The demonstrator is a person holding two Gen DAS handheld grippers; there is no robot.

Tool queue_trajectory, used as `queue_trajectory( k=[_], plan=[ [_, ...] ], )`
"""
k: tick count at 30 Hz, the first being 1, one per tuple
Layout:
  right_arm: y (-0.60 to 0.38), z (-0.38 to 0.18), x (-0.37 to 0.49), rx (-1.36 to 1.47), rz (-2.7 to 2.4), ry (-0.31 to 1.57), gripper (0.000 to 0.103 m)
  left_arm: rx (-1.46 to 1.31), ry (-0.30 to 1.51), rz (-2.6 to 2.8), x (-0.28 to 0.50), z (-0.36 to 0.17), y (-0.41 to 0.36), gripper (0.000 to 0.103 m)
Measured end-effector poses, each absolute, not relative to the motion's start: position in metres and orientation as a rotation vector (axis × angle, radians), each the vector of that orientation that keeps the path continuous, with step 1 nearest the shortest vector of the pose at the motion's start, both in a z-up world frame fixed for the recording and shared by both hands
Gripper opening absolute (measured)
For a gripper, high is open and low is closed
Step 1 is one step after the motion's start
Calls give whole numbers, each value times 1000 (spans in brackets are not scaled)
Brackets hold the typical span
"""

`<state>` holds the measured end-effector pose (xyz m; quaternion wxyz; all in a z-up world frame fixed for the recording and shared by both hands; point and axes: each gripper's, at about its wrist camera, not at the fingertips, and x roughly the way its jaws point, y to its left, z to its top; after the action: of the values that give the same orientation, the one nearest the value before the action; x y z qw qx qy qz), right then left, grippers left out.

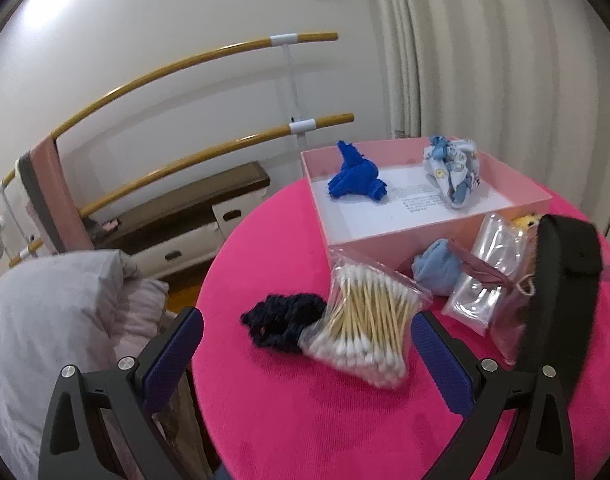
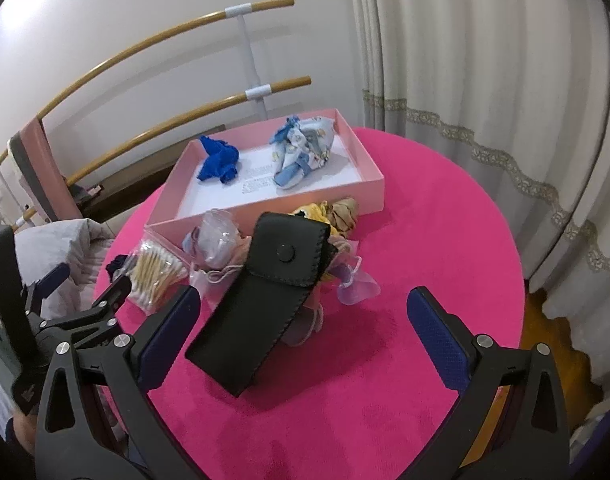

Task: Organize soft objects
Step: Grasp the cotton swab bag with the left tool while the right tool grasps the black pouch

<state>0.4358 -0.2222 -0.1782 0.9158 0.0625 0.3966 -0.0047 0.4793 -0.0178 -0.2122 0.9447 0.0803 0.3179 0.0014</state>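
Two cloth bundles point(image 1: 357, 178) point(image 1: 453, 172) in box point(image 1: 369, 236)

A round surface point(image 2: 425, 208) carries a shallow open box point(image 2: 369, 168) at its far side. Inside the box, a bunched cloth point(image 2: 219, 160) lies to the left and a knotted fabric bundle point(image 2: 305, 146) to the right, well apart. Just in front of the box sits a cluster of small things. At its left end is a knitted piece point(image 1: 273, 320), with a bag of cotton swabs point(image 1: 365, 316) partly resting on it. Right of the bag lie a small soft pouch point(image 1: 435, 270) and clear packets point(image 1: 477, 288). A flap case point(image 2: 261, 304) leans over the cluster's near right side. Behind the surface stand wall rails point(image 2: 165, 36); bedding point(image 1: 45, 320) lies to the left.
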Motion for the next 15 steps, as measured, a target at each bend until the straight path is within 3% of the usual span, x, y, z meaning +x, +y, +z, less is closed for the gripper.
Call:
queue_trajectory(
  k=[3,6,9,11,13,15],
  plan=[
    [-223,-184,441,137,-10,832,103,199,656,0,496,-228,-25,100],
    [-223,-191,447,154,0,852,103,224,693,-27,512,-243,-32,85],
    [-221,-198,452,179,20,872,103,238,693,-60,519,-247,-34,80],
    [-219,-202,455,201,36,884,103,253,695,-84,522,-249,-37,72],
    [-216,-206,457,223,54,891,102,248,707,-114,525,-250,-39,56],
    [-213,-210,459,234,63,897,101,241,716,-130,527,-250,-41,49]
  ],
)
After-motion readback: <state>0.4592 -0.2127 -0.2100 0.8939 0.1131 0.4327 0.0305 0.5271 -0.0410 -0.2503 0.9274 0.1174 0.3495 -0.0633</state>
